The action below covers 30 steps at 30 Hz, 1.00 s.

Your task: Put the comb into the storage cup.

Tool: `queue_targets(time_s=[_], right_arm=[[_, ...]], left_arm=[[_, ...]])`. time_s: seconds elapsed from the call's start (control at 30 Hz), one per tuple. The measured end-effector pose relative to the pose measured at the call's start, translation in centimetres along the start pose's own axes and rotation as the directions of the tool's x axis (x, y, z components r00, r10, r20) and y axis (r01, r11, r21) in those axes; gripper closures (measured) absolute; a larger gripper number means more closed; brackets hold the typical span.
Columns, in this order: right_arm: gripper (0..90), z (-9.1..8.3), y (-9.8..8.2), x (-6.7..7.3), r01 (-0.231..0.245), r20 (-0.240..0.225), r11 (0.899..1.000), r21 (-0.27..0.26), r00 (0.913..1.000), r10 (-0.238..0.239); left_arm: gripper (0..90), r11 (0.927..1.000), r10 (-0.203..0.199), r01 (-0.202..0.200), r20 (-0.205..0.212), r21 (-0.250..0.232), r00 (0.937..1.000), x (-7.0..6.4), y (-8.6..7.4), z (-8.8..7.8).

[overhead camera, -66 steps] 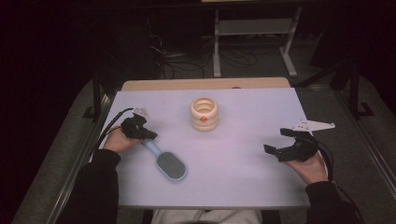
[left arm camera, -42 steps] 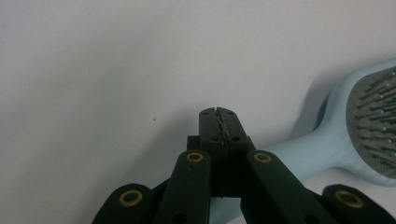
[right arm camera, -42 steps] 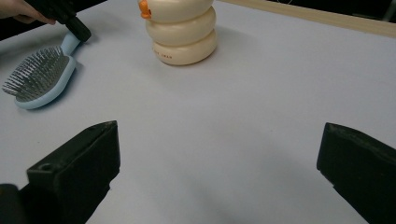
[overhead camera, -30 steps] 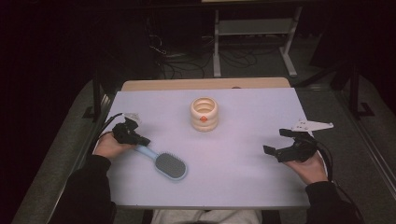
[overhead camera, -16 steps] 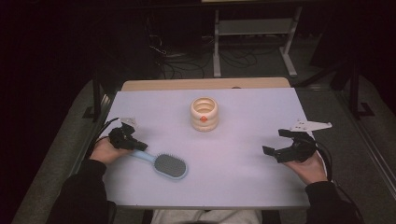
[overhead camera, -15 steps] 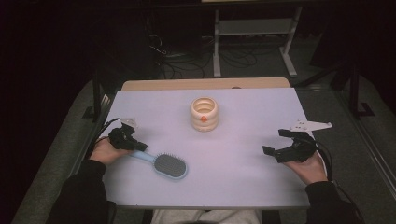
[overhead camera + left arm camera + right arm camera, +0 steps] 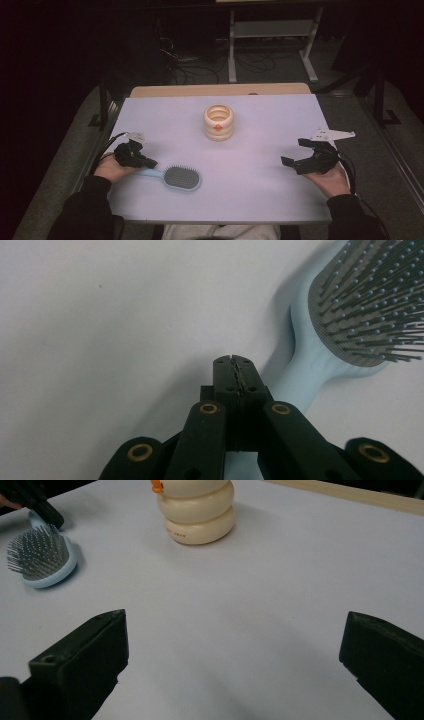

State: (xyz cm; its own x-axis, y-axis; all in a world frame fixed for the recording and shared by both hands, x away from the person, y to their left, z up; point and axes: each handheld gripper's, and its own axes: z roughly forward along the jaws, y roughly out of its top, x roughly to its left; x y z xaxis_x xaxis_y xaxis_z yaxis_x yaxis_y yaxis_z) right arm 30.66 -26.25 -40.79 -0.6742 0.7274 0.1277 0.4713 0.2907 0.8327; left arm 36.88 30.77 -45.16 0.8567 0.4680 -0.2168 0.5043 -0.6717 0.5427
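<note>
A light blue hairbrush [image 7: 182, 177] lies bristles up on the white table [image 7: 260, 195], its handle pointing left. My left gripper [image 7: 150, 163] sits at the handle's end with its jaws pressed together. In the left gripper view the left gripper [image 7: 233, 360] has nothing between its jaws, and the hairbrush [image 7: 320, 355] handle runs just beside and under the tips. My right gripper [image 7: 292, 151] rests at the right side of the table. The right gripper [image 7: 234, 630] is open wide with bare table between its jaws.
A cream ringed cup [image 7: 218, 121] with an orange spot stands at the middle back; the right gripper view shows the cup [image 7: 197, 510] and the hairbrush [image 7: 40, 555] far off. A wooden strip [image 7: 220, 90] borders the far edge. Dark floor, cables and a stand lie beyond.
My left hand has drifted left and toward the near edge, and the brush handle has swung with it, so the brush lies more level. The right hand has kept still.
</note>
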Motion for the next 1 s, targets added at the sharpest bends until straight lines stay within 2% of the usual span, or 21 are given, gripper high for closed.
queue_targets(time_s=[0.5,1.0], right_arm=[[0.0,0.0,0.0,0.0,0.0,0.007,1.0,0.003,1.0,0.0],[0.0,0.0,0.0,0.0,0.002,0.005,1.0,0.006,1.0,-0.002]], left_arm=[[90.0,0.9998,-0.019,0.019,0.017,-0.008,0.9997,-1.0,-1.3,0.1],[90.0,1.0,0.005,-0.005,0.028,-0.004,0.9996,-2.3,-1.6,0.3]])
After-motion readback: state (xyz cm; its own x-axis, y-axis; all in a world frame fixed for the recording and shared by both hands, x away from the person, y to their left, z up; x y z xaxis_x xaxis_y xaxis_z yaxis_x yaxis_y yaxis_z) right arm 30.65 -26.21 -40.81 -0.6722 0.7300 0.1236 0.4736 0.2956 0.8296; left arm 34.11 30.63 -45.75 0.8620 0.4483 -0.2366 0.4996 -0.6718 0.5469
